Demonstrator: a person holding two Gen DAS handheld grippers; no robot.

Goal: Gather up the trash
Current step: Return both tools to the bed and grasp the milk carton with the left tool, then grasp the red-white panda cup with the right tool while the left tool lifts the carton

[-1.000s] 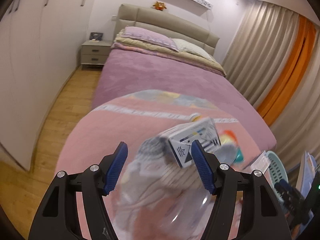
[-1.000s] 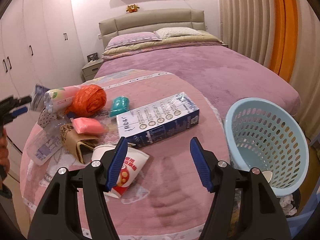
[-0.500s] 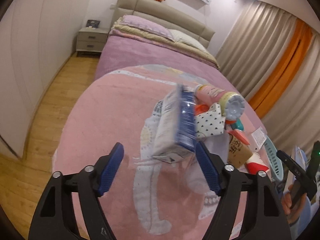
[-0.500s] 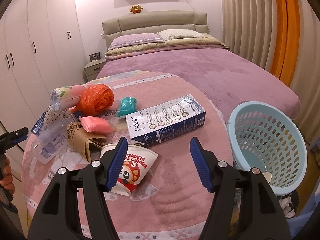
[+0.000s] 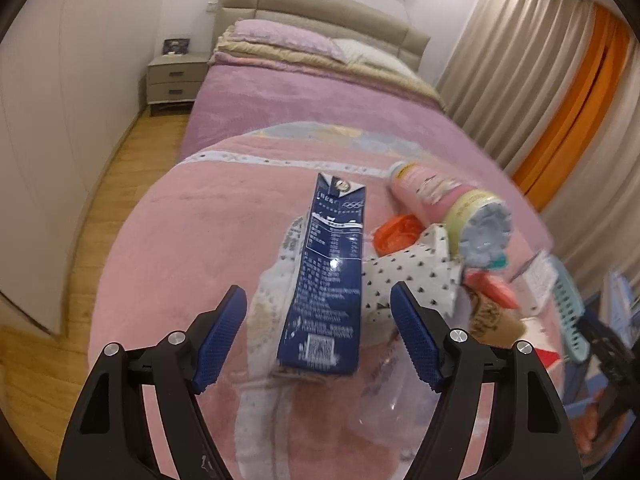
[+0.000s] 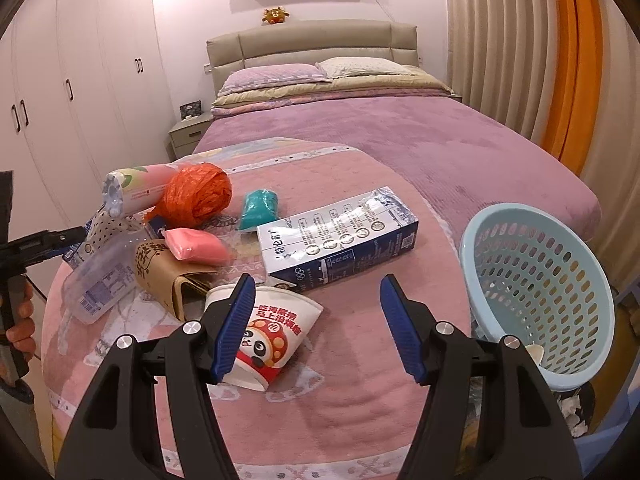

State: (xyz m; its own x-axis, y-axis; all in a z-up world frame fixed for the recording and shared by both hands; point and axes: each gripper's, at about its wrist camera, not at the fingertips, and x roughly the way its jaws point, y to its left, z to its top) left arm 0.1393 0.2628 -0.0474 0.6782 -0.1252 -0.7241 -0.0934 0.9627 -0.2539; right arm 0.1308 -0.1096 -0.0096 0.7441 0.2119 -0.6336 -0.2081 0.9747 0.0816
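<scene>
Swung back toward the bed since half a second ago: left wrist view now centres the dark blue carton [image 5: 326, 280] between the spread fingers of the left gripper [image 5: 319, 338], jaws wide, gripping nothing. Lies lengthwise on the pink blanket [image 5: 192, 248], near end level with the blue pads [image 5: 224, 336], touching neither. Just right of it, a polka-dot wrapper [image 5: 412, 280], an orange bag [image 5: 398, 232] and a pink canister [image 5: 444, 200] with its grey cap turned to the lens. Blurred at the right edge: a pink packet [image 5: 492, 288], a brown paper bag [image 5: 492, 316], the rim of a pale blue basket [image 5: 568, 304]. Clear plastic under the right finger hard to make out.

Right wrist view, barely shifted: right gripper [image 6: 318, 328] held low over the blanket's near edge, jaws parted and empty. Crushed paper cup [image 6: 272, 332] with panda print partly behind the left pad [image 6: 234, 324]. Beyond the fingers, a white-and-blue milk carton [image 6: 340, 240] on its side. Farther left, orange bag [image 6: 196, 196], teal packet [image 6: 260, 204], pink packet [image 6: 196, 244], brown paper bag [image 6: 168, 276], clear bottle [image 6: 100, 284], pink canister [image 6: 132, 188]. Pale blue basket [image 6: 536, 292] tilted just beside the blanket, right. Left gripper's handle and a hand [image 6: 20, 320] cut off at the left edge.
</scene>
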